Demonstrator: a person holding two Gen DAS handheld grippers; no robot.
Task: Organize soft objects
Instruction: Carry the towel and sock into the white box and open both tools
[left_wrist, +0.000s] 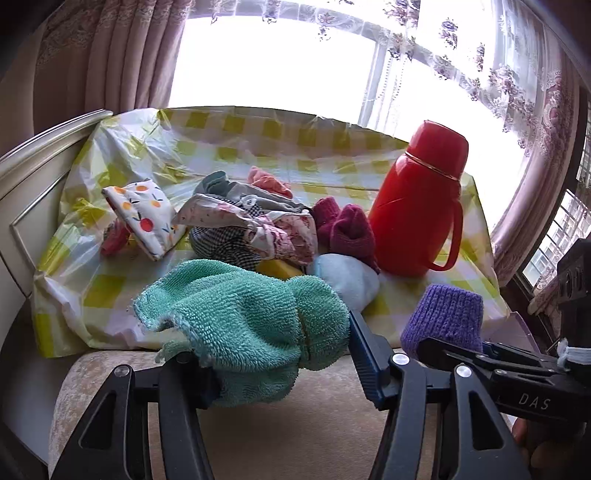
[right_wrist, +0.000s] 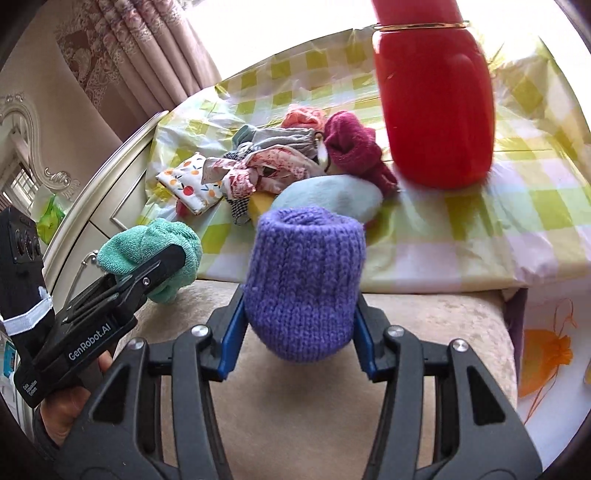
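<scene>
My left gripper is shut on a teal terry cloth, held above the beige cushion; the cloth also shows in the right wrist view. My right gripper is shut on a purple knitted roll, also in the left wrist view. A pile of soft things lies on the yellow checked sheet: a fruit-print pouch, floral and gingham cloths, maroon knit socks, a pale blue cloth, a pink cloth.
A red thermos stands on the sheet at the right, close to the socks. A cream headboard runs along the left. Curtains and a bright window are behind. The beige cushion lies in front.
</scene>
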